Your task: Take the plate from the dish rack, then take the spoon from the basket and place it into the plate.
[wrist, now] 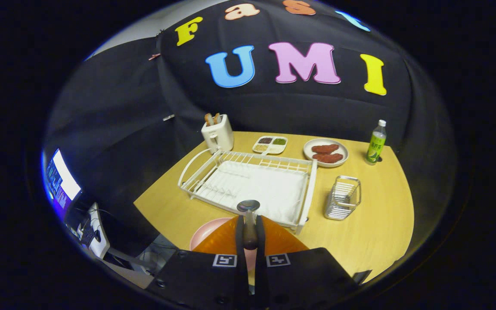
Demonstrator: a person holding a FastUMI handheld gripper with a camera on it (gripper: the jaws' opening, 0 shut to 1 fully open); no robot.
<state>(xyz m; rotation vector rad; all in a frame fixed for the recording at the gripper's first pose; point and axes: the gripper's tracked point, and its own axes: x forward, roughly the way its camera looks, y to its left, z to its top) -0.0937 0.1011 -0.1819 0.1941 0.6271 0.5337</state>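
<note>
Two fingers (249, 234) are pinching the spoon (248, 215) by its thin handle, bowl pointing up, over the pink plate (205, 234) lying on the counter (373, 224) beside the dish rack (248, 185). Light, stiff and probably slick, it is liable to swivel.

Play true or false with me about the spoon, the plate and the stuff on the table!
1. The tool is shut on the spoon. True.
2. The pink plate stands in the dish rack. False: it lies on the table, under the tool.
3. The basket sits beside the rack. True.
4. The bottle lies tipped over. False: it stands upright.
5. The toaster stands beyond the rack. True.
</note>
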